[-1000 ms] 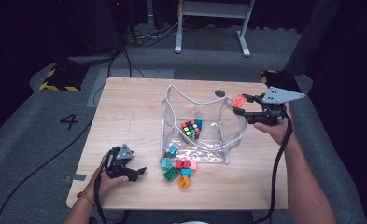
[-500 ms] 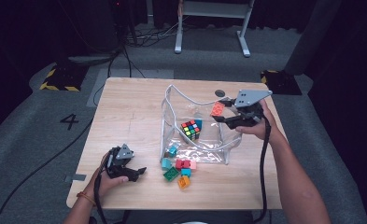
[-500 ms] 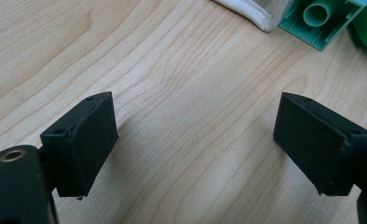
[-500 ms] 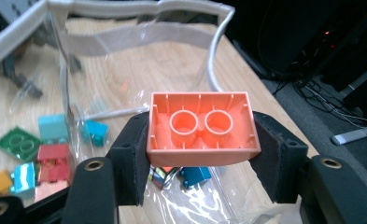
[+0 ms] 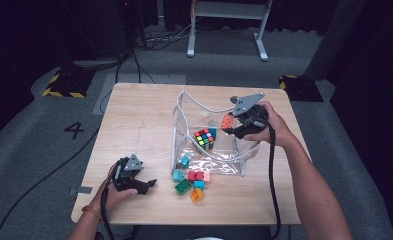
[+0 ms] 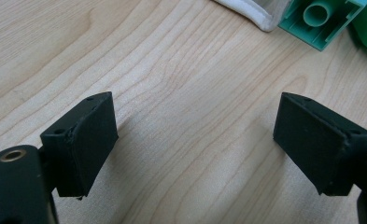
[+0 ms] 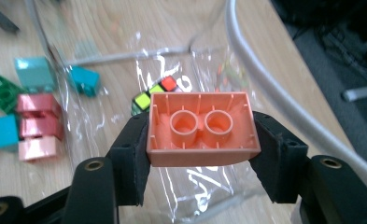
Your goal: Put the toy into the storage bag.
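Orange brick (image 7: 202, 128) clamped in right gripper (image 7: 202, 154), long axis spanning the jaws, hollow underside facing the camera

- High view: fixed, above the person's side, faces forward and down, far off; takes in the whole worktop (image 5: 144, 125) and floor beyond.
- Left gripper view: rides the left claw (image 6: 195, 140), very close, looks down onto wood grain.
- Right gripper view: rides the right claw (image 7: 200, 154), close, looks down into the clear bag (image 7: 186, 60).
- Shared: the loose bricks (image 5: 191, 180) by the bag show in high and right gripper views.
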`<move>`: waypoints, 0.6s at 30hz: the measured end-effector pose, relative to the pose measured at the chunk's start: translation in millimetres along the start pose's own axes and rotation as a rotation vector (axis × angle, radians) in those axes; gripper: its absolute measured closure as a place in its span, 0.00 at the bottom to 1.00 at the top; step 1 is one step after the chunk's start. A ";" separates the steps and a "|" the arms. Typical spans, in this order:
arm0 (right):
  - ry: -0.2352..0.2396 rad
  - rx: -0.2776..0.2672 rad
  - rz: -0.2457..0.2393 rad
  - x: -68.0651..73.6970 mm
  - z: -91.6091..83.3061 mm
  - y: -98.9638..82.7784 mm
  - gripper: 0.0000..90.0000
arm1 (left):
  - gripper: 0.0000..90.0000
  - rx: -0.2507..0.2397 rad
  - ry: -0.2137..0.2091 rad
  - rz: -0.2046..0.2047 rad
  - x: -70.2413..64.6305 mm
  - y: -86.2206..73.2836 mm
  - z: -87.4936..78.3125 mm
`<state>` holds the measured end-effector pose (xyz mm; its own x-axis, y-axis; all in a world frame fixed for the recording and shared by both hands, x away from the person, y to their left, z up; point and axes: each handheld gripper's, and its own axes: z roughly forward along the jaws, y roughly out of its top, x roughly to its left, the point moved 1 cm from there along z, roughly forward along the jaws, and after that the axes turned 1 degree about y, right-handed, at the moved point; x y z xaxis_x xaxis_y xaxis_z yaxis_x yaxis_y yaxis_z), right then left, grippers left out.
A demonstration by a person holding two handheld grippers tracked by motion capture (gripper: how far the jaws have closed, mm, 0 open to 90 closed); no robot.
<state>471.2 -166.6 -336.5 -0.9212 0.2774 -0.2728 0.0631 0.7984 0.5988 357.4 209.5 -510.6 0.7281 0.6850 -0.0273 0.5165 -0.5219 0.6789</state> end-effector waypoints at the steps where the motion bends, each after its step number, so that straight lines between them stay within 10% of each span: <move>1: 0.000 0.020 -0.009 -1.8 2.7 0.1 0.48 | 0.15 -0.001 0.001 0.001 0.0 0.0 0.0; 18: 0.047 0.327 -0.035 -4.5 26.8 -7.4 0.48 | 0.15 0.000 0.000 -0.001 0.0 0.0 0.0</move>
<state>485.2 -159.4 -359.9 -0.9412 0.2279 -0.2494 0.1439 0.9383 0.3144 357.4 209.5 -510.6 0.7275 0.6856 -0.0278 0.5170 -0.5211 0.6791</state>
